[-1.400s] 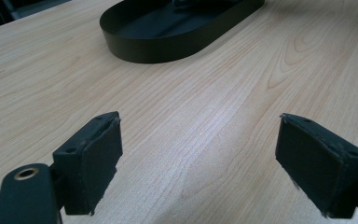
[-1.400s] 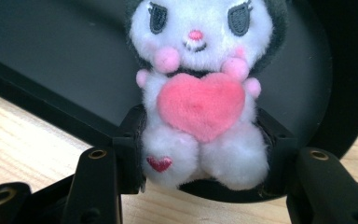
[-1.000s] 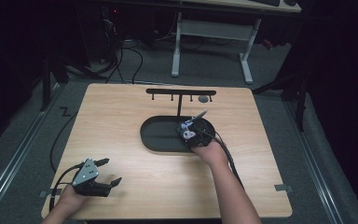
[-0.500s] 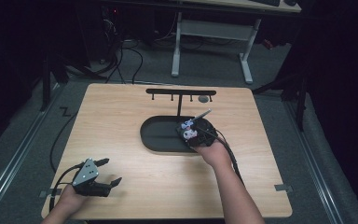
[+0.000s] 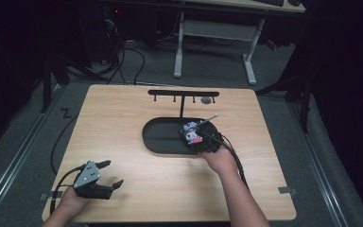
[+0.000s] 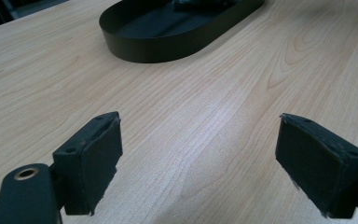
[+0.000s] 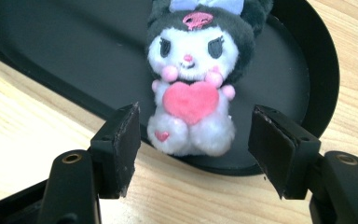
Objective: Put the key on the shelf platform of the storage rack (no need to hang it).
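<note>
A small plush toy (image 7: 192, 88) with a pink heart on its chest lies at the right end of the black oval tray (image 5: 163, 137), its feet at the rim. The right gripper (image 7: 193, 149) sits spread wide either side of it, pads apart from the plush, its hand (image 5: 221, 158) reaching in over the table (image 5: 123, 113). The left gripper (image 6: 198, 161) rests wide open, holding nothing, near the table's front left corner.

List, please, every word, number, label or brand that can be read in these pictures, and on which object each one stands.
There is no readable text in these pictures.
The plush toy bears a pink heart and a pink mark on its hood, shapes and no letters.
The black tray, the wooden table, the left gripper and the right gripper show no writing.
</note>
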`<state>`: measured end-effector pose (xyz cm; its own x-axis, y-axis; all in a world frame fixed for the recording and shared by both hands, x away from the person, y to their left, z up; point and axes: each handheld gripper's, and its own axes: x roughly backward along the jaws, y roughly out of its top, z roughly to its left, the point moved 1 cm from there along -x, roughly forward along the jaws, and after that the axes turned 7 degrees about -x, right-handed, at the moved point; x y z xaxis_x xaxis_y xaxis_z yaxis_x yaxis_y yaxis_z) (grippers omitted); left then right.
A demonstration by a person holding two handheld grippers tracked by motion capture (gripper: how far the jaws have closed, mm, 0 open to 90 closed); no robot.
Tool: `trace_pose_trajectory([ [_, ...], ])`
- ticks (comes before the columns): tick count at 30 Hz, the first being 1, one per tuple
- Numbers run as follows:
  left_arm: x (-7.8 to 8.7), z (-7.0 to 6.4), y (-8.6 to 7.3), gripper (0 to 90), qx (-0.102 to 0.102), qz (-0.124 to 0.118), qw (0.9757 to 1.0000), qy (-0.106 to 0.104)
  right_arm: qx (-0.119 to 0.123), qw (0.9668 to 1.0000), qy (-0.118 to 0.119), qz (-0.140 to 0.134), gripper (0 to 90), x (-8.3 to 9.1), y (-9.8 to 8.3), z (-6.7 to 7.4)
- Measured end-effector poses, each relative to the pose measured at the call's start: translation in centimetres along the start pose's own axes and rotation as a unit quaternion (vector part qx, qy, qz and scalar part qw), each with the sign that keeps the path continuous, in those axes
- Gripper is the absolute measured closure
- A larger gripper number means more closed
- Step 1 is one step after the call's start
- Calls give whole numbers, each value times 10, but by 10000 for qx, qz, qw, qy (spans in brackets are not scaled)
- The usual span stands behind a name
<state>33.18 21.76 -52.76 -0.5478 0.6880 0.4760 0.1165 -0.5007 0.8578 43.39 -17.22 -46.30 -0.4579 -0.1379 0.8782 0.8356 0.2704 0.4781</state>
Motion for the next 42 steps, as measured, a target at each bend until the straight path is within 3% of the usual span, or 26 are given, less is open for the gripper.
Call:
trace_pose_trajectory([
  [5,0,0,0,155,-8,18,10000,4,32,10000,1,-61,334,3,-9,1],
  [19,-2,0,1,155,-18,76,10000,-15,208,9974,143,-679,293,11,-53,4],
  [22,-1,0,1,155,-23,82,10000,-22,204,9950,269,-941,277,13,-68,7],
  [26,-2,0,1,155,-31,86,10000,-14,240,9924,231,-1184,258,14,-85,9],
  [34,-2,0,1,155,-34,89,10000,-16,141,9890,305,-1443,231,12,-111,10],
  [42,-1,-1,0,155,-55,66,10000,-26,33,9809,376,-1908,228,18,-147,13],
])
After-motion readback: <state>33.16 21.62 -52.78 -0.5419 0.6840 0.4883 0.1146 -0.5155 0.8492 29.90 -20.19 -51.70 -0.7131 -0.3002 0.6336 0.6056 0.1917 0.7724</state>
